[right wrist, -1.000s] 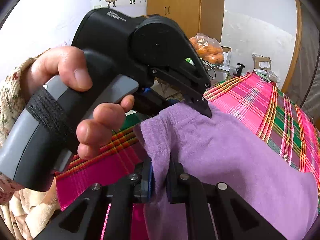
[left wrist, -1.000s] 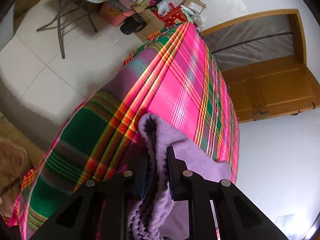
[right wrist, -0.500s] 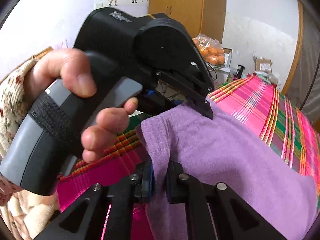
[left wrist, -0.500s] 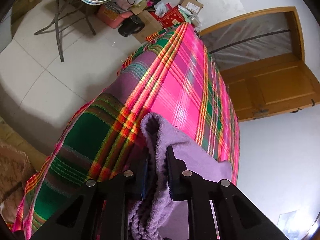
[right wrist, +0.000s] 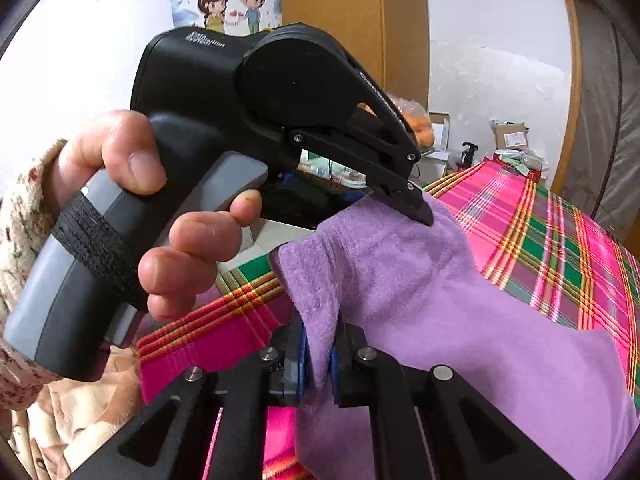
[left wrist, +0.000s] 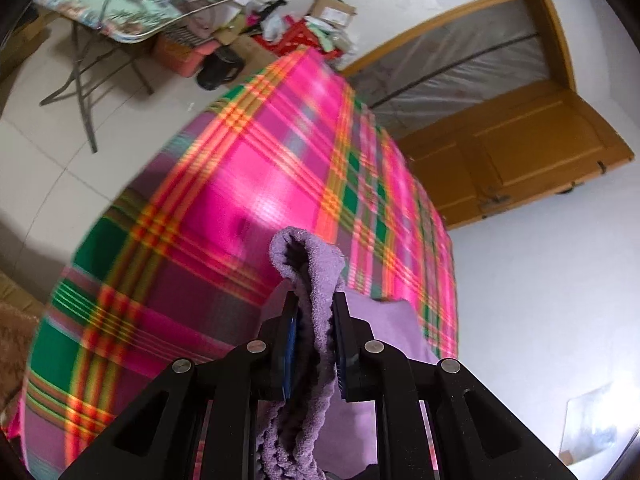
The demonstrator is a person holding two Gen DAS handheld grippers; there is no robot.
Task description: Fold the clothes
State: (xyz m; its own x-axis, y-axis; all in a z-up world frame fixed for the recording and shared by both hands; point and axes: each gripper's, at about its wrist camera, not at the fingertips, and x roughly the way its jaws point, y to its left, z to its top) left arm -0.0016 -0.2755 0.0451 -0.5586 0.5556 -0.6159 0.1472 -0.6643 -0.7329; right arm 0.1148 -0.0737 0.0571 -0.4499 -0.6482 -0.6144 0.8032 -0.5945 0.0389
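Note:
A purple fleece cloth (right wrist: pixel 440 320) hangs lifted over a bed with a pink, green and orange plaid cover (left wrist: pixel 248 184). My left gripper (left wrist: pixel 314 312) is shut on a bunched edge of the purple cloth (left wrist: pixel 312 276), which loops up between the pads. My right gripper (right wrist: pixel 319 344) is shut on another edge of the same cloth. In the right wrist view the left gripper (right wrist: pixel 416 208) appears from the side, held by a hand (right wrist: pixel 172 248) in a floral sleeve, its tip pinching the cloth's top edge. The cloth stretches between both grippers.
A folding table (left wrist: pixel 120 12) with oranges and clutter stands on the tiled floor beyond the bed. Boxes (left wrist: pixel 332 8) and bags lie at the far wall. A wooden door (left wrist: pixel 532 152) is on the right. A wooden wardrobe (right wrist: pixel 352 32) stands behind the left gripper.
Both grippers have risen with the purple cloth and shifted along the bed. More of the plaid cover and the far table shows in the left wrist view.

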